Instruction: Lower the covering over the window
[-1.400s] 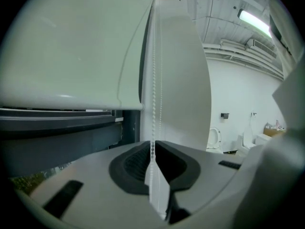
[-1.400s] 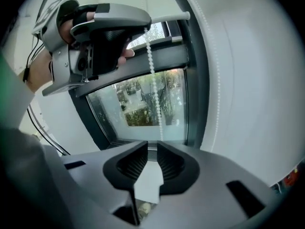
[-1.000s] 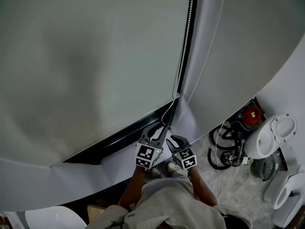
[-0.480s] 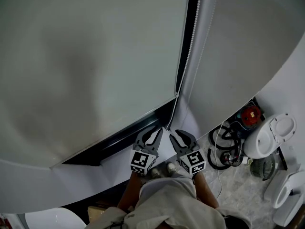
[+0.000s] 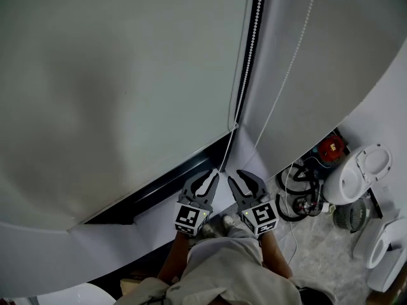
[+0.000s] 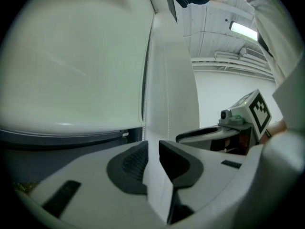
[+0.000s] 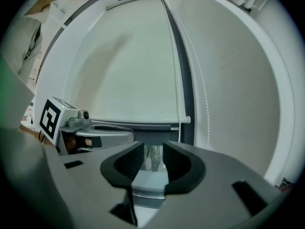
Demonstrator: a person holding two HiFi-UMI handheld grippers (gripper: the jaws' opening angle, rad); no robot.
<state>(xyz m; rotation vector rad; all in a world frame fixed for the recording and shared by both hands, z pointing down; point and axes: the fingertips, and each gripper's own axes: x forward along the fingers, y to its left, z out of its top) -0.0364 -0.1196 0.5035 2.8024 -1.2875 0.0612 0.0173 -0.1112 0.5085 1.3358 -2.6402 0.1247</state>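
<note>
A white roller blind [image 5: 114, 88] hangs over most of the window, and its bottom rail [image 7: 138, 122] stops above a dark uncovered strip [image 5: 159, 184]. A bead chain [image 5: 253, 37] runs down the blind's right edge, and a thin cord [image 5: 226, 151] ends between my grippers. My left gripper [image 5: 205, 182] points level at the wall. Its jaws [image 6: 153, 149] stand a narrow gap apart, and the chain [image 6: 143, 89] hangs just beyond the left pad, unpinched. My right gripper [image 5: 247, 182] is beside it. Its jaws [image 7: 153, 154] have just opened wider, with nothing between them.
A second blind [image 5: 318, 75] with its own cord [image 5: 292, 62] covers the wall to the right. On the floor at the right are coiled black cables [image 5: 299, 196], a red device [image 5: 331, 148], a small fan [image 5: 348, 216] and white toilet fixtures [image 5: 356, 176].
The right gripper has risen level with the left one. The two jaw pairs, which overlapped a second ago, now sit side by side. The blind's bottom rail has not visibly moved.
</note>
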